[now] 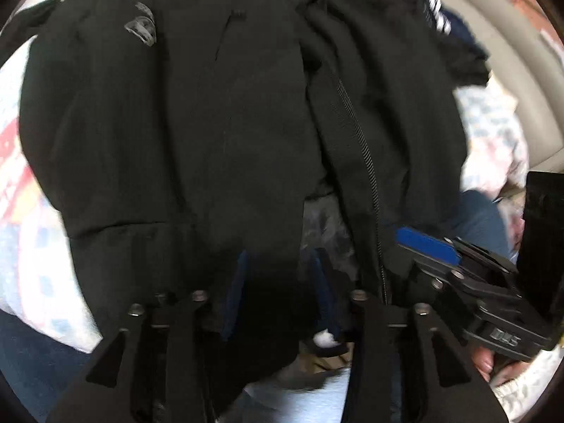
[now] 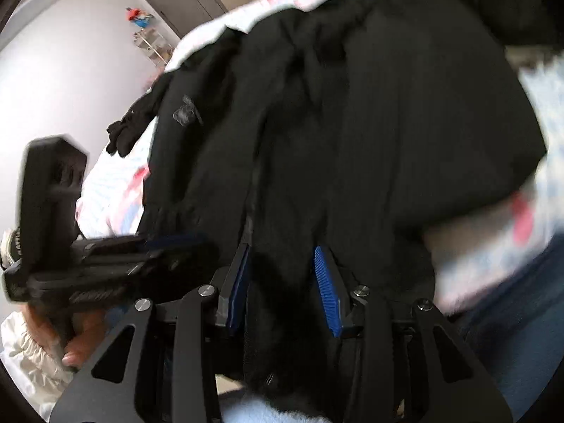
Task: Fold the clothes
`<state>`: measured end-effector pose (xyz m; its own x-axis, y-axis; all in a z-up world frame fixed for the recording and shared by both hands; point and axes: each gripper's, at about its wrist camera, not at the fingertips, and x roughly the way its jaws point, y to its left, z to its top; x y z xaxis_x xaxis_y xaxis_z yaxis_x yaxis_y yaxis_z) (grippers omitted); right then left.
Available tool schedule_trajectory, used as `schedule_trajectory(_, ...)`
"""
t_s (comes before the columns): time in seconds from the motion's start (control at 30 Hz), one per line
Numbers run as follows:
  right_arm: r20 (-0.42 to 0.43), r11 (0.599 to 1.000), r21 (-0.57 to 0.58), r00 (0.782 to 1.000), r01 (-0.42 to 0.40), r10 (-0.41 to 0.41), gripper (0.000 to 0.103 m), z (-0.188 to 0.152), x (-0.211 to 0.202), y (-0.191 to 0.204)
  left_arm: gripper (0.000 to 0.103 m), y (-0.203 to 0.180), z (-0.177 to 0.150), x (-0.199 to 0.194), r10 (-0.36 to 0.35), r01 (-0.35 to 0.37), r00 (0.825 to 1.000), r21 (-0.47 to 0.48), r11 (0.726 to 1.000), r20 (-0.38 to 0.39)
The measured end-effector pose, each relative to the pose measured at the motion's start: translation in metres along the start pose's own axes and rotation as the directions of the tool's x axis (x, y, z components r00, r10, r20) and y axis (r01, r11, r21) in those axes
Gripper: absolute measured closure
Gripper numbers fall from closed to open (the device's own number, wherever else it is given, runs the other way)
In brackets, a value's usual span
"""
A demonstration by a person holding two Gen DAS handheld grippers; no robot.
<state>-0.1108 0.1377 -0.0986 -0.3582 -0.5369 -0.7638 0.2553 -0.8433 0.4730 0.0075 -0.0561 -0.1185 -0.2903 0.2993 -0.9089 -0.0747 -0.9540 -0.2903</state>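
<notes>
Black cloth fills both views: a zip-front jacket [image 1: 218, 112] lies spread over a pale patterned bedcover [image 1: 31, 268], its hem nearest us and its far end toward the top of the bed. We have the left gripper [image 1: 278, 278] at the hem on one front panel, beside the zip [image 1: 356, 141], and cloth runs between its blue-faced fingers [image 1: 235, 282]; they seem closed on that cloth, though the blur and the dark fabric leave us unable to say how firmly. We have the right gripper [image 2: 287, 285] at the same edge just beside it, its blue pads [image 2: 326, 292] standing a little apart with a thick bunch of jacket between them, so we read that as a hold on the hem too. A grey badge [image 1: 141, 28] marks the chest on the far panel, and one sleeve [image 2: 135, 127] trails off to the side onto the bedcover.

Our judgement is that the step in hand is taking the hem to carry it over toward the collar. To do it well we want both grips on the same layers, level with each other and spread wider than they now sit, so the edge lifts straight and not as a rope. The zip line should stay the centre of the fold, and the loose sleeve wants tucking in first, or it will bulge the finished stack
</notes>
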Motion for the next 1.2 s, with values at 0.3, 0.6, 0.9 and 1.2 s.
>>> schedule_trajectory(0.3, 0.054, 0.999, -0.002, 0.997, -0.049, 0.049, 0.067, -0.007, 0.009, 0.000, 0.043, -0.019, 0.003, 0.017, 0.084, -0.085, 0.996, 0.059, 0.995, 0.027)
schedule_trajectory(0.6, 0.038, 0.999, 0.007, 0.998, -0.040, 0.039, 0.067, -0.011, -0.006, -0.016, 0.101, -0.040, 0.010, 0.022, 0.128, -0.135, 0.990, 0.120, 0.984, 0.064)
schedule_trajectory(0.9, 0.073, 0.995, -0.033, 0.993, -0.089, 0.092, 0.066, -0.001, -0.032, 0.003, 0.103, -0.021, 0.024, -0.018, 0.076, -0.082, 0.981, 0.026, 0.996, 0.178)
schedule_trajectory(1.2, -0.111, 0.971, -0.172, 0.983, -0.165, 0.147, 0.057, -0.006, 0.006, 0.059, 0.102, 0.034, -0.013, -0.052, -0.007, 0.049, 0.967, -0.161, 0.986, 0.254)
